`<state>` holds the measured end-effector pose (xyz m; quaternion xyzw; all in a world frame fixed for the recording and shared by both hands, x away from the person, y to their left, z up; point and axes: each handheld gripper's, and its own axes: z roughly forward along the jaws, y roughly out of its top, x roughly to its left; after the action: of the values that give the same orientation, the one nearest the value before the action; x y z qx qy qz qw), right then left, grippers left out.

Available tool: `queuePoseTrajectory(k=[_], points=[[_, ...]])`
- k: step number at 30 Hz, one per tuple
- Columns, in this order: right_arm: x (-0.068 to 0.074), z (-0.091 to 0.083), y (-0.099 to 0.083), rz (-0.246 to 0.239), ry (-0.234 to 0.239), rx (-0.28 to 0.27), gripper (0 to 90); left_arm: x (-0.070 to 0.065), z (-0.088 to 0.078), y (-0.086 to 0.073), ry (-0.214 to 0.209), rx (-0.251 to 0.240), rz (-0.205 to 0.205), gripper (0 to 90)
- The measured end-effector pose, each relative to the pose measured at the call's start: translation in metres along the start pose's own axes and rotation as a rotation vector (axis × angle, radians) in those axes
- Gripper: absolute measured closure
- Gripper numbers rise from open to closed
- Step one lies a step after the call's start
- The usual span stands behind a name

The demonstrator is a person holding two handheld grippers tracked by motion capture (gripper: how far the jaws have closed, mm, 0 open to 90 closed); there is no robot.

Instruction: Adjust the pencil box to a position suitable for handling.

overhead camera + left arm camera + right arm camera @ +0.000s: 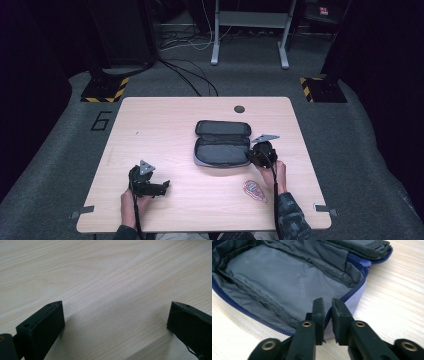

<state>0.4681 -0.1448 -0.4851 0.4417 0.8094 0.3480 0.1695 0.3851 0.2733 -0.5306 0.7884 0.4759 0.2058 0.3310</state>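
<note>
Apparently pinching the near rim of the open pouch (287, 280) with the right hand-held gripper (327, 305) — jaws nearly closed on the zipper edge, though a thin gap leaves the hold unsure. Best kept low on the rim, clamping fabric and zipper tape together, not the slippery lining. Soft grey liner, blue zipper, lavender shell; lying opened flat at the middle of the pale wood-grain desk (165, 115). Left hand-held gripper (115, 315) released, jaws wide apart over bare wood — free to pin the pouch.
</note>
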Motion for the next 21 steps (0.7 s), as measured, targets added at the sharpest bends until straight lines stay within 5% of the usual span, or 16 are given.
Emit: queuePoseTrajectory(k=[4,10,16,21], points=[[-0.004,0.000,0.002,0.056,-0.035,-0.026,59.3,0.000,0.000,0.000,0.001,-0.002,0.000,1.1],[-0.010,0.010,0.005,0.099,-0.065,-0.008,55.4,0.000,0.000,0.000,0.000,0.000,0.000,1.1],[-0.012,0.022,0.005,0.086,-0.071,0.029,77.3,0.000,0.001,0.000,0.003,-0.008,-0.001,1.2],[-0.007,0.023,0.007,0.068,-0.069,0.035,82.2,0.000,0.001,0.000,0.007,-0.013,-0.001,1.2]])
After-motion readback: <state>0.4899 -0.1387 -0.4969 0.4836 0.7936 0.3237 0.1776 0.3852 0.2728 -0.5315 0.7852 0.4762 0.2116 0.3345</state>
